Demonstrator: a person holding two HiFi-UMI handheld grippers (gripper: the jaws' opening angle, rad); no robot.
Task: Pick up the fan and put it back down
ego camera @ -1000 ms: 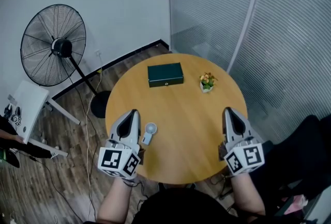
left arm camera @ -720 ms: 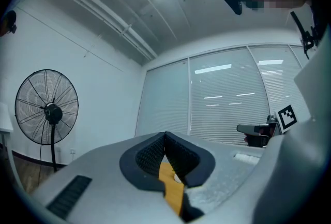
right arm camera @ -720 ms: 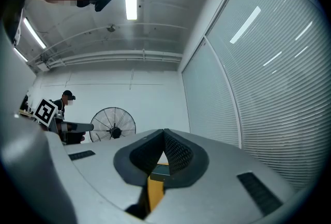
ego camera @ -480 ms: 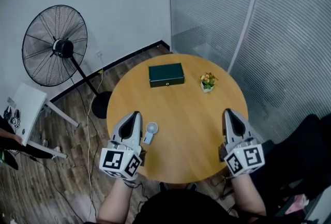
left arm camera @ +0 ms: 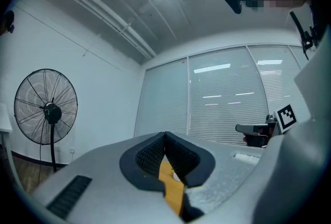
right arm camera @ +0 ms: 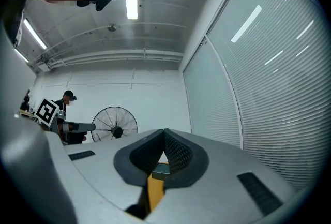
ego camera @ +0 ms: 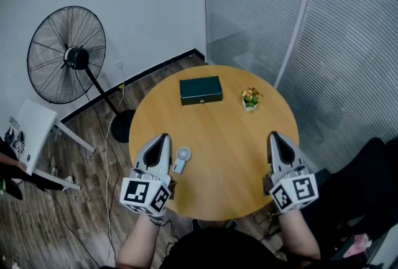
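Note:
A small white hand fan (ego camera: 181, 158) lies flat on the round wooden table (ego camera: 217, 150), near its left edge. My left gripper (ego camera: 163, 136) rests just left of the fan, its jaws shut with nothing between them. My right gripper (ego camera: 272, 134) sits near the table's right edge, also shut and empty, far from the fan. In the left gripper view the left gripper's tips (left arm camera: 165, 135) meet; in the right gripper view the right gripper's tips (right arm camera: 164, 131) meet too.
A dark green box (ego camera: 200, 90) and a small potted plant (ego camera: 250, 99) stand at the far side of the table. A tall black pedestal fan (ego camera: 66, 55) stands on the floor to the left. Glass walls with blinds run along the right.

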